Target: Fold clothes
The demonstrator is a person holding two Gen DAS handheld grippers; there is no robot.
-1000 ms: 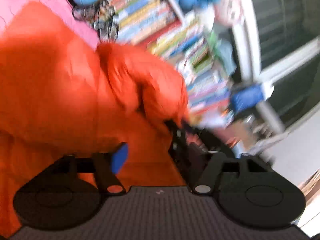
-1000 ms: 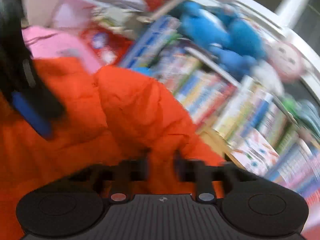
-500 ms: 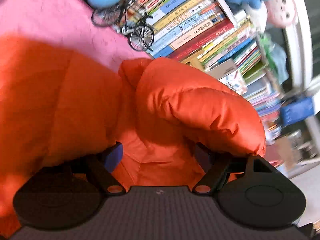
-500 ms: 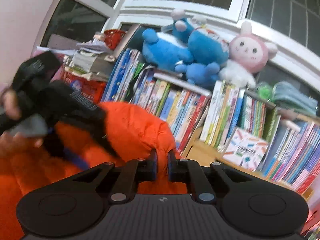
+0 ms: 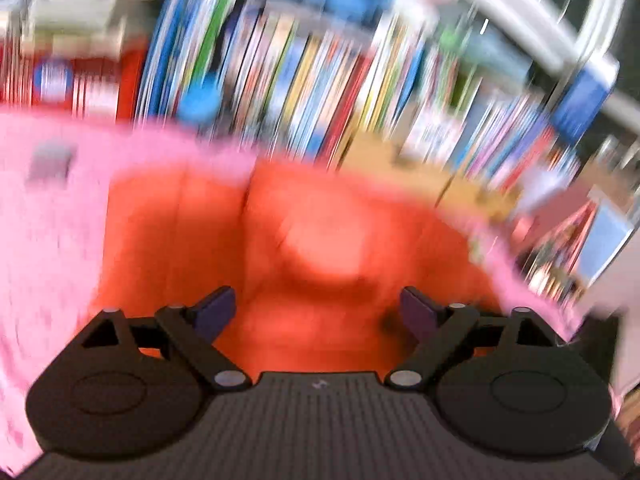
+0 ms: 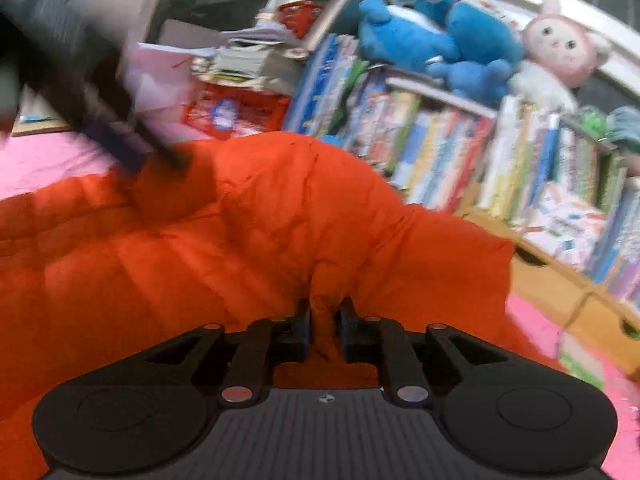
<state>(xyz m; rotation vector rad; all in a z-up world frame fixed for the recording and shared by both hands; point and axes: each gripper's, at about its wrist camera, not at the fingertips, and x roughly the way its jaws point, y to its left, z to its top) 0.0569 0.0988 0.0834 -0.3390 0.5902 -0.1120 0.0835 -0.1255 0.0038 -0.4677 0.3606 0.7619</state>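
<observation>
The left gripper [image 5: 316,312] now hangs spread and empty, having let go of the puffy orange quilted jacket [image 6: 248,240]; the right gripper [image 6: 324,330] stays clamped on a pinch of it. Through the blur, the jacket seems bunched on the pink bedsheet [image 5: 52,216], fold unfinished.

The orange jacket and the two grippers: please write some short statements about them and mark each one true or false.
1. The right gripper is shut on a pinch of the orange jacket. True.
2. The left gripper is shut on the jacket. False: its jaws stand wide apart, with the jacket only in front of them.
3. The jacket lies on a pink cover. True.
4. The blue plush toys lie on the jacket. False: they sit on top of the bookshelf behind it.
5. The left wrist view is sharp. False: it is strongly blurred.
</observation>
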